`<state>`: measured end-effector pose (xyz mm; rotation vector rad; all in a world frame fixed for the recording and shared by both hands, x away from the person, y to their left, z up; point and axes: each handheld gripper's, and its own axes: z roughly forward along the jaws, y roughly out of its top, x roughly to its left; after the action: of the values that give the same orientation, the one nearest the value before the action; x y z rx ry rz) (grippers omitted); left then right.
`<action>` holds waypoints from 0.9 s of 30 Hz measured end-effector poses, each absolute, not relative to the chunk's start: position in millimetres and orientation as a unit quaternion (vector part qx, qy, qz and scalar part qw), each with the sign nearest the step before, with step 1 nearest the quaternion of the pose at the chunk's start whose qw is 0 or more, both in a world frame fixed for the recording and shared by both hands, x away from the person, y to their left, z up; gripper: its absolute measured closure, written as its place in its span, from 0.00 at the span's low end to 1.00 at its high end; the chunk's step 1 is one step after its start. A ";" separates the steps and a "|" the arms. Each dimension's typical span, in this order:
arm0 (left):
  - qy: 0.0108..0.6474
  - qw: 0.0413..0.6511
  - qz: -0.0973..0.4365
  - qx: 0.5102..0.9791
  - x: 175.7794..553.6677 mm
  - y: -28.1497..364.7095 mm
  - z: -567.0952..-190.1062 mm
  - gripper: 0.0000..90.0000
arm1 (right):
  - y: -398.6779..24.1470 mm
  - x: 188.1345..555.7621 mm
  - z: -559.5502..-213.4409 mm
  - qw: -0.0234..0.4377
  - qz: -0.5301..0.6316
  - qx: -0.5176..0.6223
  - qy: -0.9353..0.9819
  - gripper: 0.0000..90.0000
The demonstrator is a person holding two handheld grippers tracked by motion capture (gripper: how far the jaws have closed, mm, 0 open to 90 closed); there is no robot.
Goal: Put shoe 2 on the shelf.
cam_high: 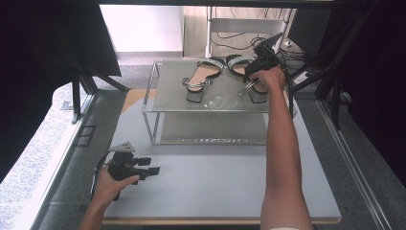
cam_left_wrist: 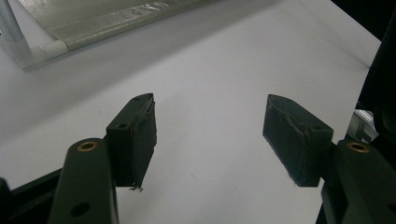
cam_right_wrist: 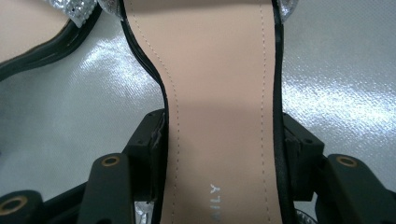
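On top of the two-tier wire shelf rack (cam_high: pixel 158 91) at the far side of the bench (cam_high: pixel 215 187), two black heeled sandals with glittering silver straps lie side by side, toes pointing away from the person. The right gripper (cam_high: pixel 253 82) is reached out over the right-hand sandal (cam_high: pixel 242 62), at its heel end. Seen from the right gripper view, that sandal's tan insole (cam_right_wrist: pixel 219 107) runs straight up between the two black jaws, and the pads (cam_right_wrist: pixel 156 140) sit against its black edges on both sides at the narrow waist, so the right gripper (cam_right_wrist: pixel 223 149) is pinching the right-hand sandal across its width. The left-hand sandal (cam_high: pixel 203 76) lies just beside it on the same top shelf, apart from the gripper; a corner of it shows at the upper left of the right gripper view. Near the front left corner of the bench, the left gripper (cam_high: pixel 152 170) is held low over the bare surface. Its jaws stand spread wide with nothing between them, only the pale bench top (cam_left_wrist: pixel 210 93) beneath the left gripper (cam_left_wrist: pixel 210 135).
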<state>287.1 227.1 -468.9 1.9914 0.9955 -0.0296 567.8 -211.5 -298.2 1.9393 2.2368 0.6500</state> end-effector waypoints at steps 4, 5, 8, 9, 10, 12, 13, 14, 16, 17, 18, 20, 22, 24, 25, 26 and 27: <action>0.402 0.441 -0.012 0.802 287.0 226.2 -469.2 0.39 | -209.7 569.6 -300.1 0.051 0.209 0.640 0.738 0.48; 0.402 0.441 -0.012 0.802 287.0 226.2 -469.2 0.39 | -209.5 570.1 -300.7 0.049 0.207 0.643 0.735 0.48; 0.401 0.441 -0.012 0.803 287.0 226.1 -469.2 0.39 | -210.7 571.0 -302.9 0.052 0.205 0.647 0.733 0.47; 0.401 0.441 -0.012 0.803 287.2 226.1 -469.4 0.39 | -211.3 571.0 -303.4 0.051 0.207 0.647 0.732 0.47; 0.401 0.441 -0.012 0.803 287.4 225.7 -469.7 0.39 | -211.6 571.0 -303.3 0.051 0.209 0.646 0.733 0.47; 0.401 0.440 -0.013 0.804 287.7 225.0 -470.0 0.39 | -211.7 570.4 -303.5 0.051 0.209 0.643 0.735 0.46; 0.401 0.439 -0.011 0.804 287.6 224.3 -470.2 0.39 | -211.8 570.1 -303.6 0.051 0.210 0.639 0.738 0.46; 0.400 0.440 -0.011 0.804 287.7 223.8 -470.5 0.39 | -211.7 569.6 -303.6 0.053 0.213 0.637 0.739 0.45; 0.399 0.439 -0.010 0.805 287.6 223.4 -470.2 0.39 | -211.1 568.3 -303.8 0.059 0.218 0.628 0.745 0.43; 0.399 0.439 -0.009 0.805 287.5 223.3 -470.0 0.39 | -210.5 567.0 -302.9 0.066 0.221 0.625 0.746 0.41; 0.399 0.441 -0.007 0.804 287.2 223.4 -469.7 0.39 | -210.0 565.7 -301.6 0.076 0.222 0.621 0.748 0.39; 0.399 0.444 -0.003 0.803 286.6 223.2 -468.4 0.39 | -209.5 562.9 -298.2 0.084 0.229 0.613 0.751 0.34; 0.396 0.449 0.001 0.801 285.5 223.0 -466.1 0.39 | -209.9 558.0 -291.1 0.104 0.242 0.606 0.751 0.34; 0.394 0.454 0.007 0.799 284.0 222.5 -463.1 0.39 | -211.0 553.3 -284.0 0.111 0.262 0.597 0.750 0.33; 0.393 0.456 0.009 0.798 283.3 221.9 -461.5 0.39 | -212.5 549.4 -279.2 0.116 0.272 0.590 0.752 0.33; 0.393 0.458 0.010 0.798 282.8 221.4 -459.8 0.39 | -214.0 545.6 -275.2 0.116 0.283 0.584 0.752 0.33; 0.392 0.460 0.011 0.796 282.5 220.7 -458.3 0.39 | -216.2 541.3 -271.4 0.120 0.295 0.576 0.753 0.33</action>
<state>282.5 220.7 -458.3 1.9600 0.9658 0.0280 541.3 -216.2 -271.4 1.6834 2.1987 0.8630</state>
